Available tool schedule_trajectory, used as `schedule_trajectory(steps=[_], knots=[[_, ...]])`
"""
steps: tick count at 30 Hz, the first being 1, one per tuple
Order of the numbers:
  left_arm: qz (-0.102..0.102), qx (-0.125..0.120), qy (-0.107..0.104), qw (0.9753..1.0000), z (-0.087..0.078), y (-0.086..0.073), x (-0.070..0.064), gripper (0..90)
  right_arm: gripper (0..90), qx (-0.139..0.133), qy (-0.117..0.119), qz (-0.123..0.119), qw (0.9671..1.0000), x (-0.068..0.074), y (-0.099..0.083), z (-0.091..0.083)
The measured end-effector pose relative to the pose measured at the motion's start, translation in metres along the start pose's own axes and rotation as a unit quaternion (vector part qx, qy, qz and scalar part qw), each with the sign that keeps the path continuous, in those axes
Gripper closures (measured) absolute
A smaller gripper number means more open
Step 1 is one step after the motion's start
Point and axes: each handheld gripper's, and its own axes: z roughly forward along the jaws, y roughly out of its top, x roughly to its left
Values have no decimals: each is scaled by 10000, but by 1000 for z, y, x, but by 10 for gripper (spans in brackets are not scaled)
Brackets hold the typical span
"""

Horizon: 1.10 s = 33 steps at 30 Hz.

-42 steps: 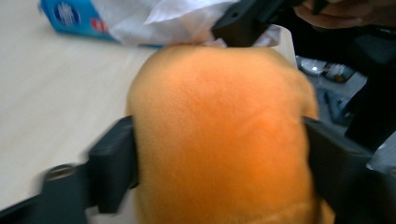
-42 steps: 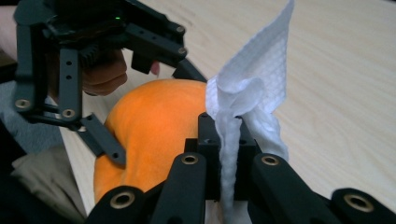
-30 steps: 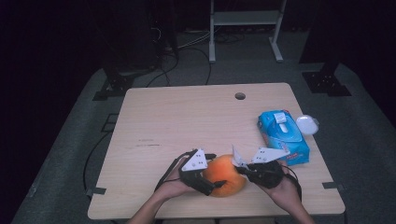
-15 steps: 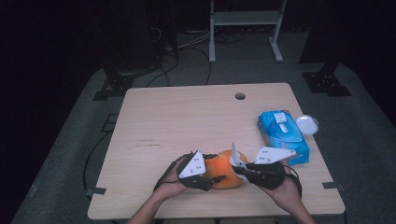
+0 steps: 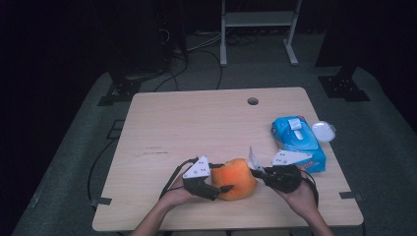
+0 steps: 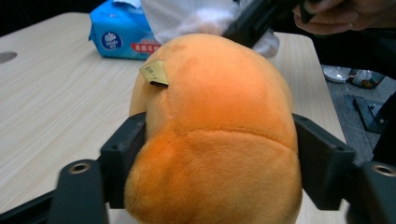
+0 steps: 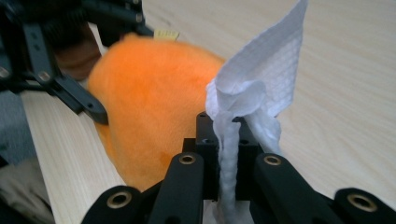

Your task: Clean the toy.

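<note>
my left gripper (image 5: 222, 188) clenched the orange plush toy (image 5: 237, 178) at the surface's (image 5: 196, 128) near edge, while my right gripper (image 5: 256, 172), grasping a white wipe (image 7: 254, 88), stood just beside the toy's right flank.

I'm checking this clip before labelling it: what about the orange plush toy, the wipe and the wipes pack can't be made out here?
- Orange plush toy: its face or front; the left gripper view shows its back, the high view is too small.
- Yellow tag: print too small.
- White wipe: lower end hidden between the right gripper jaws.
- Blue wipes pack: top cut off by the edge, label blurred.
</note>
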Motion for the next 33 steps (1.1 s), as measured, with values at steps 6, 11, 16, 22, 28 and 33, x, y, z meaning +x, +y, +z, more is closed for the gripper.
schedule_trajectory(steps=[6,11,16,22,28,33], knots=[[-524,74,46,9986,-9,1,8,125,848,302,328,196,9988,4,-4,2],[-505,111,-63,9986,-12,-4,10,253,851,-89,330,-118,9993,17,0,-2],[-456,125,-42,9989,-11,-6,8,272,852,43,320,-5,9995,9,-4,1],[-490,118,-11,9987,-10,-8,8,272,854,364,-14,232,9991,-6,-14,3],[-594,90,0,9982,-10,-12,10,267,848,-14,196,178,9996,3,-8,-1],[-641,92,-35,9979,-10,-14,12,264,849,312,61,262,9992,-6,-16,6]])
